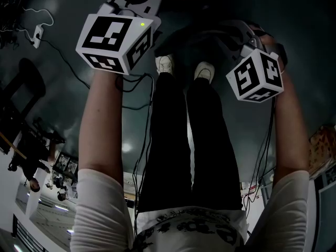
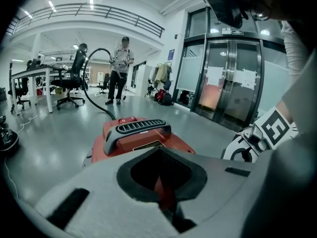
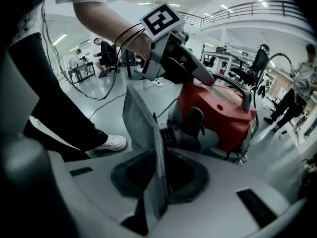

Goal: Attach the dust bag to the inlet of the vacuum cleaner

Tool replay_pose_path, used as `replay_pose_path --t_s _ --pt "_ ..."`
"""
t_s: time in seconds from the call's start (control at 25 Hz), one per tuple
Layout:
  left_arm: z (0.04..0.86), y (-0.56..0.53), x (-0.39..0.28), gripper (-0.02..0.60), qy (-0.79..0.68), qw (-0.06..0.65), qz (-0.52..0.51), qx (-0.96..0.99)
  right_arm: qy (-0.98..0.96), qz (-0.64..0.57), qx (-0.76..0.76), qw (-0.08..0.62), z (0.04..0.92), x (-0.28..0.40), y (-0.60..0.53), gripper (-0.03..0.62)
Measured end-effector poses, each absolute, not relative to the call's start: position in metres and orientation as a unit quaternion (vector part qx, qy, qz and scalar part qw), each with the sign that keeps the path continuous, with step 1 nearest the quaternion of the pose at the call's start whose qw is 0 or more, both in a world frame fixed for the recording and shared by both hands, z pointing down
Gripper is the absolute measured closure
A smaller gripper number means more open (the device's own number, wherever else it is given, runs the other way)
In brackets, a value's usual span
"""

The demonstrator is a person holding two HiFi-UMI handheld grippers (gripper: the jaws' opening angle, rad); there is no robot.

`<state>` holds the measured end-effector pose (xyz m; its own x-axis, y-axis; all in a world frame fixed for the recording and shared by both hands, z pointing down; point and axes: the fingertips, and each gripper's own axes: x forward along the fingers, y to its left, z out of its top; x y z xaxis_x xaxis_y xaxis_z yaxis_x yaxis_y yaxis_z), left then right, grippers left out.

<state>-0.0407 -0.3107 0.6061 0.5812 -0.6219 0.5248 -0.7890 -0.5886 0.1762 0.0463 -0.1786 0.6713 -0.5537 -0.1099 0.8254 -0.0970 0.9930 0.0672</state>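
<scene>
R fingers (image 3: 223, 192) tight on dust bag (image 3: 141, 123), L fingers (image 2: 99, 197) tight on red vac edge (image 2: 164, 188); forearms (image 1: 102, 125) outstretched.

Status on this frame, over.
Left gripper shut on what looks like the red edge of the vacuum cleaner. Right gripper shut on dust bag, short of inlet, not attached. Nothing obvious in the way.

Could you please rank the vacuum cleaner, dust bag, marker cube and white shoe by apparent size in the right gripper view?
1. Vacuum cleaner.
2. Dust bag. It is edge-on and nearest the camera, so its rank against the vacuum cleaner is unsure.
3. Marker cube.
4. White shoe, smallest.
</scene>
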Motion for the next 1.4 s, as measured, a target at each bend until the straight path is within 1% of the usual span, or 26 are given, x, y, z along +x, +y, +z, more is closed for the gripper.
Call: replay_pose_path --t_s 0.24,0.4,0.52,0.72,0.84,0.96,1.16,1.28,1.32,1.4 --pt "0.607 -0.308 -0.041 0.578 -0.409 0.191 0.220 0.865 -0.873 0.028 0.055 0.484 0.673 0.043 -0.174 0.549" --pt "0.610 -0.311 -0.043 0.578 -0.419 0.214 0.208 0.857 -0.874 0.064 0.087 0.474 0.674 0.041 -0.174 0.548" --pt "0.610 -0.310 -0.043 0.578 -0.418 0.216 0.205 0.858 -0.873 0.065 0.116 0.468 0.674 0.043 -0.172 0.537" --pt "0.608 -0.307 -0.043 0.578 -0.410 0.215 0.216 0.860 -0.867 0.047 0.127 0.480 0.671 0.043 -0.171 0.526" --pt "0.607 -0.306 -0.042 0.578 -0.414 0.199 0.220 0.860 -0.868 0.050 0.136 0.476 0.665 0.045 -0.171 0.500" --pt "0.606 -0.304 -0.038 0.578 -0.405 0.186 0.229 0.866 -0.869 0.055 0.141 0.470 0.651 0.047 -0.171 0.496" --pt "0.598 -0.303 -0.041 0.578 -0.402 0.209 0.226 0.862 -0.876 0.097 0.166 0.442 0.618 0.044 -0.171 0.496" --pt "0.587 -0.299 -0.040 0.578 -0.401 0.210 0.219 0.864 -0.883 0.142 0.191 0.405 0.604 0.042 -0.172 0.497" --pt "0.580 -0.297 -0.039 0.578 -0.400 0.208 0.215 0.866 -0.884 0.157 0.210 0.387 0.598 0.043 -0.175 0.500" --pt "0.562 -0.293 -0.037 0.578 -0.400 0.200 0.204 0.871 -0.881 0.177 0.262 0.353 0.582 0.048 -0.186 0.587"
